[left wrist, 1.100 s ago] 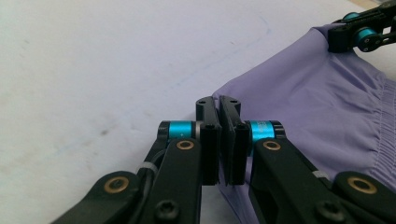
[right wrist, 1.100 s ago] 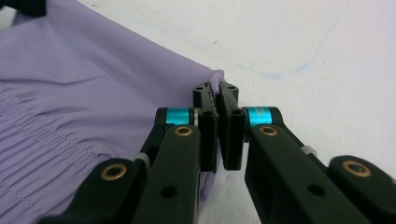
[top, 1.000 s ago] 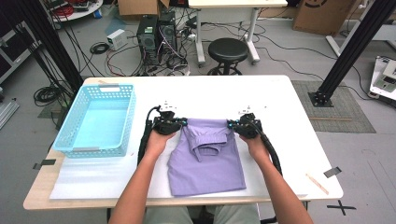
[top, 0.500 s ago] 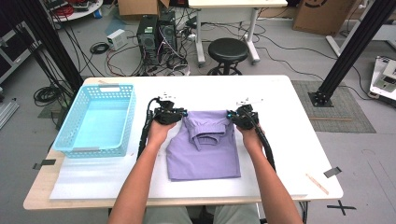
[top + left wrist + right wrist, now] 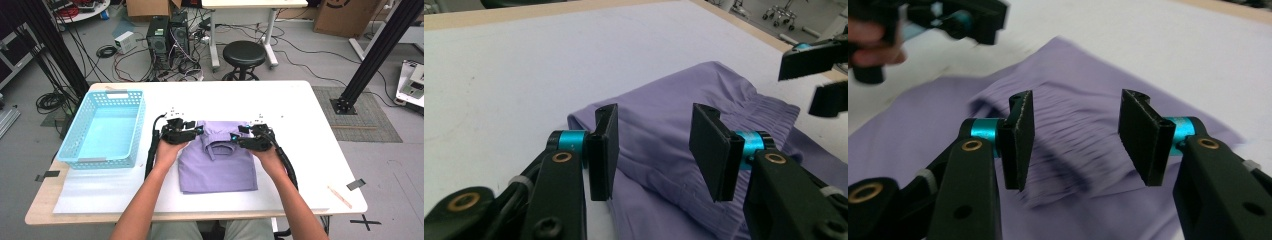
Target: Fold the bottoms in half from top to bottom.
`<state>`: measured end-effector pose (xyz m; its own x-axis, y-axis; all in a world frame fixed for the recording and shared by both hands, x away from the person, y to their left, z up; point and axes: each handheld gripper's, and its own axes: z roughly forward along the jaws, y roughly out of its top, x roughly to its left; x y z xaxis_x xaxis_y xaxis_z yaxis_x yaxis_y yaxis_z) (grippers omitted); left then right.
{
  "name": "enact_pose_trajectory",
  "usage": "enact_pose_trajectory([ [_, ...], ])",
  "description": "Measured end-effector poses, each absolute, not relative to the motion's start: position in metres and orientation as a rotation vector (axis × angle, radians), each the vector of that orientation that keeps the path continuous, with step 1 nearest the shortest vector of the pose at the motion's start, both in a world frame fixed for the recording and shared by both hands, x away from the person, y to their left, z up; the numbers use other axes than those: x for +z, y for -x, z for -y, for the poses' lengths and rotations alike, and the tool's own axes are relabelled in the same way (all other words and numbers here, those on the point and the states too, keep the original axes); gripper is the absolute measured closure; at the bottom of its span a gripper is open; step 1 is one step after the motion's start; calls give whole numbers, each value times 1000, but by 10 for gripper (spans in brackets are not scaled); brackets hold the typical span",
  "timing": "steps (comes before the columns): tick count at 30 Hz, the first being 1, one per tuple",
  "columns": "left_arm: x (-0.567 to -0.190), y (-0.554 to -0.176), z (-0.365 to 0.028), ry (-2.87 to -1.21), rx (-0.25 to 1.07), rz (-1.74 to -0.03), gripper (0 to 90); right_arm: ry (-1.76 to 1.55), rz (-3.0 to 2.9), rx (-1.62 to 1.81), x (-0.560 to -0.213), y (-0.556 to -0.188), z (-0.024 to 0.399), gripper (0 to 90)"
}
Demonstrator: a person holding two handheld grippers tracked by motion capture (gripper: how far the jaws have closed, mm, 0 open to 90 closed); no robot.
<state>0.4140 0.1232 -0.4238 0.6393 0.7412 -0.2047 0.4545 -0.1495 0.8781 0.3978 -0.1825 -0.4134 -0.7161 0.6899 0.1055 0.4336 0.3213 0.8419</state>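
While the room behind is a cluttered lab floor with black frame posts, a round black stool (image 5: 244, 53), desktop computer towers (image 5: 169, 33) amid tangled cables and cardboard boxes, the work itself sits on a white table (image 5: 300, 115) with a pale wooden edge. On its left side stands an empty light-blue plastic basket (image 5: 106, 129), well apart from the folding. At the middle of the table lies the purple garment (image 5: 217, 167), folded into a neat, nearly square packet with its ribbed waistband turned down over the upper part. Judging by that tidy shape, most of the folding looks done; what seems left is perhaps one more fold and then moving the packet, possibly into the basket. At the packet's upper left corner is the left gripper (image 5: 654, 145), whose jaws have just been opening and now stand apart over the cloth, pads pressing on nothing. At the upper right corner the right gripper (image 5: 1075, 142) has likewise just been opening, its jaws spread above the waistband with the fabric lying free beneath them.
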Motion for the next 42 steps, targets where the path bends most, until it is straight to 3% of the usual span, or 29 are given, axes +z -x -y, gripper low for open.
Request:
enact_pose_trajectory([
  [7, -429, -406, -128, -1791, 328, -974, 534, -828, -2436, 1193, -427, -386, 168, 382],
  [11, -431, -405, -127, -1797, 308, -969, 534, -772, -2433, 1127, -435, -389, 161, 386],
  [13, -432, -405, -127, -1799, 306, -968, 534, -743, -2434, 1061, -438, -388, 158, 480],
  [17, -432, -405, -128, -1790, 298, -970, 535, -713, -2402, 1014, -436, -390, 161, 848],
  [19, -432, -405, -129, -1790, 299, -970, 535, -722, -2402, 1019, -433, -390, 163, 871],
  [38, -428, -390, -133, -1787, 317, -952, 508, -473, -2516, 1091, -422, -318, 184, 865],
  [40, -427, -390, -133, -1787, 325, -948, 501, -461, -2554, 1115, -422, -309, 186, 835],
  [42, -427, -389, -133, -1784, 332, -951, 491, -465, -2592, 1177, -420, -303, 191, 739],
])
